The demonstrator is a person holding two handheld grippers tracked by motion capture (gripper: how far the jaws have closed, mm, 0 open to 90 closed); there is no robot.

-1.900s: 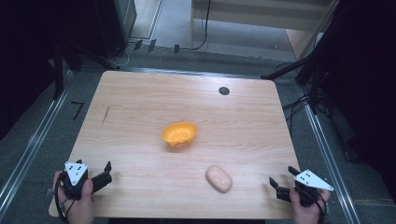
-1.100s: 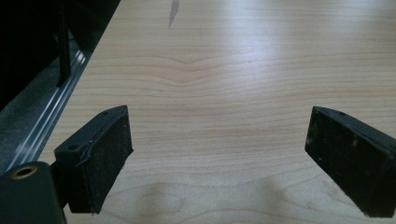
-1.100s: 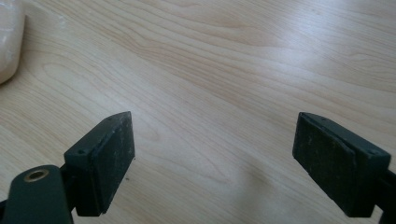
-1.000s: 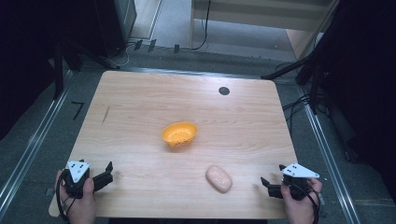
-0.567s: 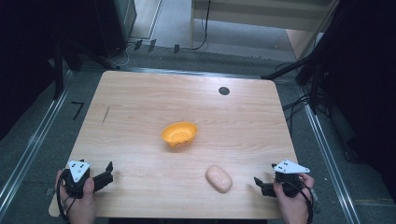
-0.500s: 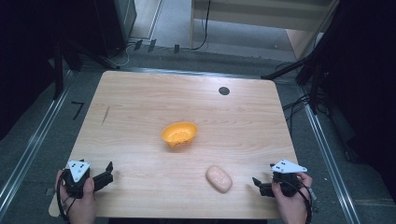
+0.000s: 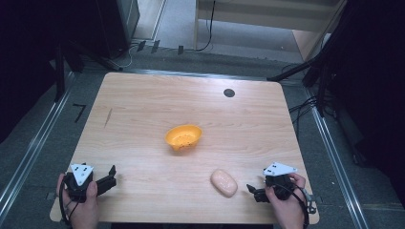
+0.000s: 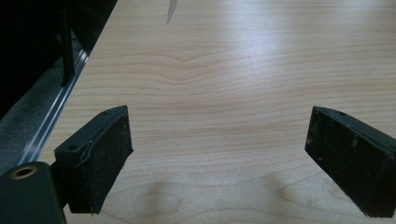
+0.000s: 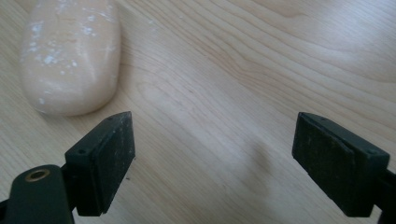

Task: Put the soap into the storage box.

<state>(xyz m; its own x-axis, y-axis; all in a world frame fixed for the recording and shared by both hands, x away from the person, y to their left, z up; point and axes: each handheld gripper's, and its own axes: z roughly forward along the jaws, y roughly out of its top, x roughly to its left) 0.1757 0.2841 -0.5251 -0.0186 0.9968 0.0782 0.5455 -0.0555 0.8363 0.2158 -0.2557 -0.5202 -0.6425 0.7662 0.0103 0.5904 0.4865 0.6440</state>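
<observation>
Two things lie on the wooden desk (image 7: 143, 109): an orange bowl (image 7: 183, 137) near its middle and a pale, oval bread roll (image 7: 224, 182) closer to the near edge, right of centre. The roll and the bowl are well apart, with bare wood between them.

The right tongs (image 7: 254, 192) sit low by the near right corner, just beside the roll and apart from it, jaws pointing toward it. In the right gripper view the tongs (image 9: 212, 163) stand spread wide with nothing between the pads; the roll (image 9: 70, 51) lies ahead and off to the side of one jaw, flecked with white, not touched.

The left tongs (image 7: 111, 175) rest by the near left corner, close to the left edge and the near edge, held in the person's left hand (image 7: 81, 200). In the left gripper view those tongs (image 8: 219, 158) are likewise spread, with only bare wood between the pads, and the desk's left edge runs beside one jaw, dropping to a metal rail (image 8: 51, 126) and dark floor.

The far half of the desk is open wood apart from a small black round cap (image 7: 229, 92) near the far edge. From the left tongs to the roll, the strip along the near edge is free.
</observation>
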